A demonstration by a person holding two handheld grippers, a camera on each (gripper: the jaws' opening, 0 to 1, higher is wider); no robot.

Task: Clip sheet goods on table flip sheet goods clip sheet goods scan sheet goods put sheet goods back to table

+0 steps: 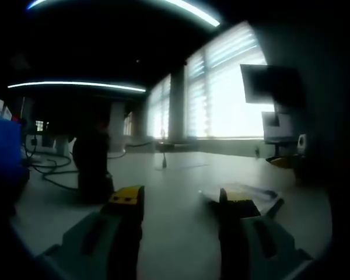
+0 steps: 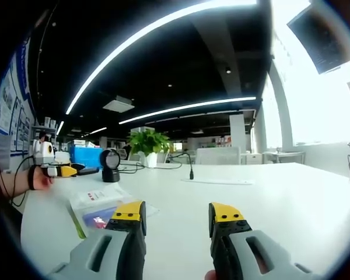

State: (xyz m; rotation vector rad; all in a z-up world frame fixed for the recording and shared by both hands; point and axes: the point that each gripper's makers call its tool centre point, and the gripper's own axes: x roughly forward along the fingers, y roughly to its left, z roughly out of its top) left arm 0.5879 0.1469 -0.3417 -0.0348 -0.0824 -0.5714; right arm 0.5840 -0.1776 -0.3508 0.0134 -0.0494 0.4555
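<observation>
A: Which step?
B: I'm judging it's the very start. The first clip isn't done. I'm holding my right gripper (image 2: 177, 217) above the worktop (image 2: 268, 198), jaws apart, nothing between them. The sheet goods (image 2: 99, 205) are lying flat on the worktop just left of its left jaw.
A: Left side?
B: My left gripper (image 1: 181, 201) is gaping too, empty. A clear packet (image 1: 245, 192) is lying on the worktop at its right jaw tip; probably the same sheet goods, can't confirm. The left gripper is also showing far left in the right gripper view, past the scanner (image 2: 109, 165).
A: Next?
B: I'm guessing: lower a gripper flat onto a packet edge and pinch it.
A: Any text?
B: There's a red-and-white label on the packet, too small to read.
</observation>
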